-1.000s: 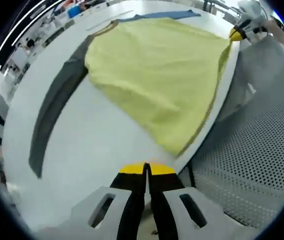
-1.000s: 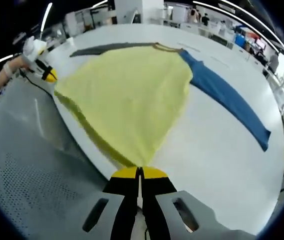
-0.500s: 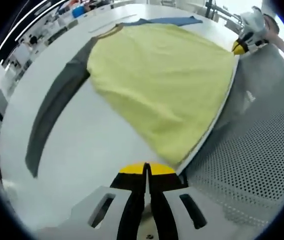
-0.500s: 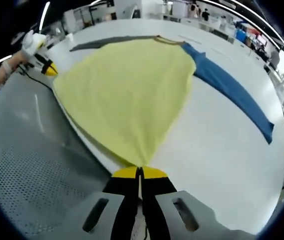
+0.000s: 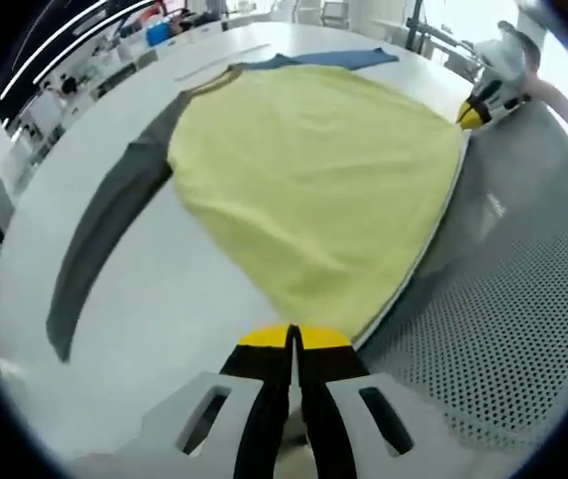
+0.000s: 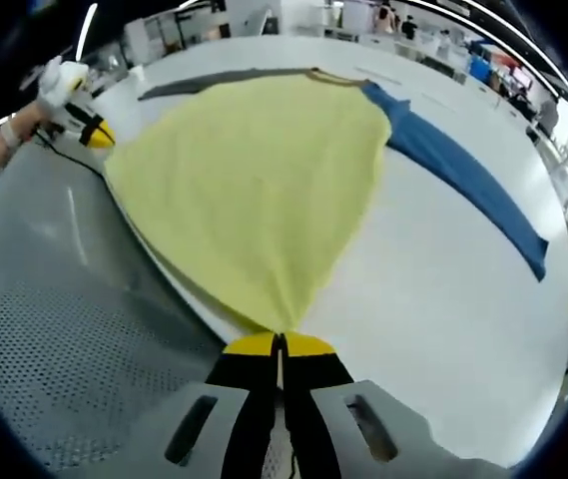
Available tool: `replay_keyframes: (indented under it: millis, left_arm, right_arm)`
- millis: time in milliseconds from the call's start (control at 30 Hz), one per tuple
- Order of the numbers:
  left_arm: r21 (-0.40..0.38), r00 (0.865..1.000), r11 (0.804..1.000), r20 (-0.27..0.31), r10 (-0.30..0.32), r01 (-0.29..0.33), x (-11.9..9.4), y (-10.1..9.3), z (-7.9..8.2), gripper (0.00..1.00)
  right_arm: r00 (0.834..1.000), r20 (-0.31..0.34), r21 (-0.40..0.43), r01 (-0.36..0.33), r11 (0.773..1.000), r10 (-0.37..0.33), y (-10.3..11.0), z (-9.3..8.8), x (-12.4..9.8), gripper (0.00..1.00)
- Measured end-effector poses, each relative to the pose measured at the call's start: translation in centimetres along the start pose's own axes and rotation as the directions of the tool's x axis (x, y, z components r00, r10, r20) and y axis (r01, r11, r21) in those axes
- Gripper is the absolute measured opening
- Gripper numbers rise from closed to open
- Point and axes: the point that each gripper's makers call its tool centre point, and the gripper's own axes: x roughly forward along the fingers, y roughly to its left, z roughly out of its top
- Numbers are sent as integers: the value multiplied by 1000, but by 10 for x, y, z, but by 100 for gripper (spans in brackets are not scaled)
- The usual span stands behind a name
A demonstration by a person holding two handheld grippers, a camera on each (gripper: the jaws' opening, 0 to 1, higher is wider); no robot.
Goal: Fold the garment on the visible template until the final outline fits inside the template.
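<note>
left tool pinching shirt hem corner | right tool pinching other corner | shirt lying across bench

The left gripper view looked from the near edge of the white counter across its top, riding low behind its own tool. It faced the yellow-bodied garment with one grey and one blue sleeve, with the other tool at far right. The right gripper view sat at the same edge further along, just behind its tool, facing across the counter. Both views shared the garment and the counter; the left tool appeared at far left.
</note>
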Motion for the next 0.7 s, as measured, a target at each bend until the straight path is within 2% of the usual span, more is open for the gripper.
replay_keyframes:
  millis: [133,333,700]
  left_arm:
    - [-5,998,998,4,-64,64,5,-16,0,0]
    - [5,996,998,-56,-63,63,16,-19,-16,0]
    - [-1,995,997,-62,-81,81,16,-24,-17,0]
  right_arm:
    - [1000,-2,-2,1,1000,-1,0,0,0,2]
    - [1000,-2,3,-3,1000,3,1,-2,0,2]
    - [1000,-2,16,-10,1000,10,3,-5,-1,2]
